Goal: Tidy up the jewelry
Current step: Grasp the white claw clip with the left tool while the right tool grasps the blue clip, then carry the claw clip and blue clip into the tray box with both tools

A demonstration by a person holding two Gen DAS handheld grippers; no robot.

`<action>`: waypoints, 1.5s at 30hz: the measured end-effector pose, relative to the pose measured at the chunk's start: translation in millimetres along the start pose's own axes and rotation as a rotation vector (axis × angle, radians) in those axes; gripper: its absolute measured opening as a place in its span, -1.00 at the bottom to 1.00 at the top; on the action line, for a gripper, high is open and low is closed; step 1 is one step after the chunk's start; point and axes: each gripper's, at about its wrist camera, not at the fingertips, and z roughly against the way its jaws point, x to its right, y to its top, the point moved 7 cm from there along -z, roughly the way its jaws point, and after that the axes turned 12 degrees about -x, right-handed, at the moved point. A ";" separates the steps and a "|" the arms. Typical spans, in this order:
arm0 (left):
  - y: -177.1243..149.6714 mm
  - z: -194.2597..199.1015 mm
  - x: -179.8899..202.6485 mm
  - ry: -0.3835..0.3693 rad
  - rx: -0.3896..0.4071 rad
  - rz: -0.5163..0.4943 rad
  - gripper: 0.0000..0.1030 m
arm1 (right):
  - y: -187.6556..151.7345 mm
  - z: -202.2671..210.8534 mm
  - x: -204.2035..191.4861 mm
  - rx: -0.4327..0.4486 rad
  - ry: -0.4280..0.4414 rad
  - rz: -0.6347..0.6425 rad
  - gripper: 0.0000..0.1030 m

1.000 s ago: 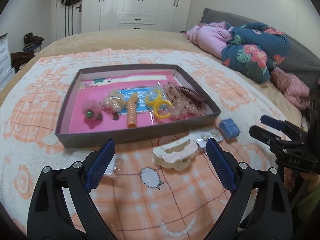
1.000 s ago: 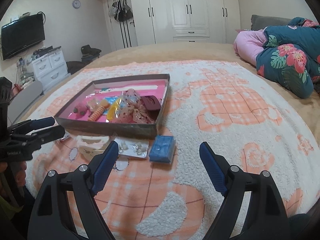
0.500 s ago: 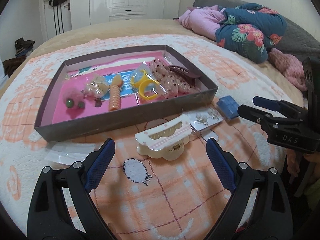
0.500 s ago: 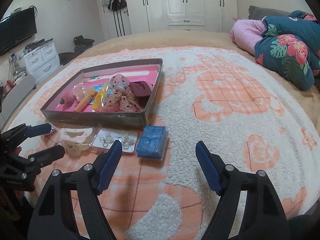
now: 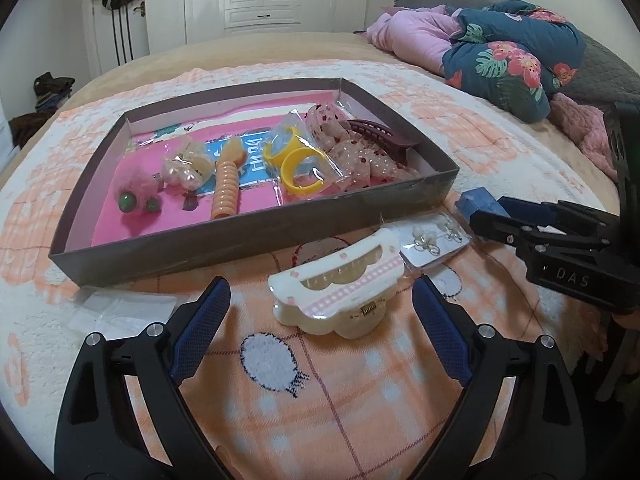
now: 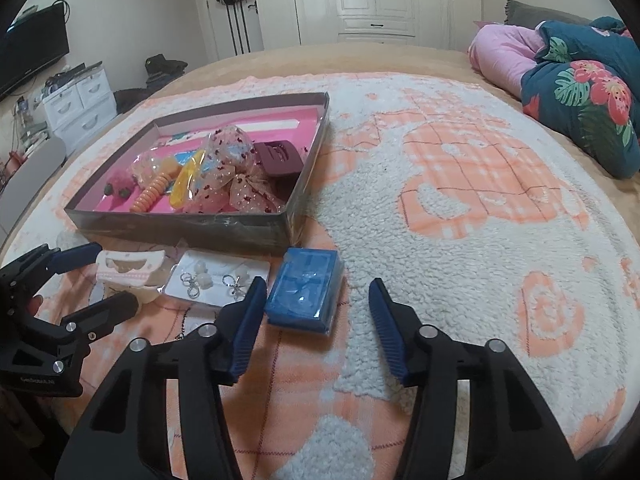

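Observation:
A grey box [image 5: 224,242] with a pink floor holds hair ties, yellow rings and bows; it also shows in the right wrist view [image 6: 192,230]. In front of it lie a white claw clip [image 5: 340,284], an earring card [image 5: 434,240] and a small blue box [image 6: 306,292]. My left gripper [image 5: 322,292] is open, its fingers on either side of the claw clip [image 6: 130,270], not touching. My right gripper [image 6: 316,286] is open, just above and around the blue box [image 5: 476,204].
A clear plastic packet [image 5: 124,312] lies left of the clip. Pink and floral bedding [image 5: 496,52] is piled at the bed's far right. The blanket's right side [image 6: 480,220] is bare. Wardrobes and drawers stand behind.
Both grippers have moved forward and down: the left toward the claw clip, the right toward the blue box. Both stay open.

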 end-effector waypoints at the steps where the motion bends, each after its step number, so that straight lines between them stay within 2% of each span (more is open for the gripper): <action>1: 0.7 -0.9 -0.1 0.000 0.000 0.001 0.59 | -0.1 -1.6 -1.6 -0.003 -0.001 0.007 -0.13; 5: 2.4 -3.0 0.5 -0.006 -0.001 0.004 0.48 | -1.3 -5.8 -3.9 -0.016 0.002 0.022 -0.30; 8: 3.3 -4.4 1.4 -0.014 -0.005 0.003 0.36 | -1.2 -6.7 -4.1 -0.018 0.003 0.024 -0.31; 11: 3.5 -5.6 6.2 -0.022 -0.008 -0.011 0.12 | -0.7 -6.8 -3.5 -0.013 -0.002 0.025 -0.32; 18: 3.4 -5.6 15.8 0.007 -0.003 -0.067 0.11 | 1.9 0.7 -0.6 0.011 0.008 0.001 -0.33; 28: 6.2 12.3 11.4 -0.010 0.027 -0.057 0.10 | 2.5 18.0 -11.6 0.064 0.043 0.041 -0.34; 37: 13.1 31.6 -4.4 -0.030 0.072 0.000 0.10 | 1.6 30.3 -27.5 0.084 0.080 0.078 -0.34; 45: 18.4 43.8 -26.6 -0.017 0.103 0.057 0.10 | 8.0 40.7 -50.5 0.114 0.105 0.128 -0.35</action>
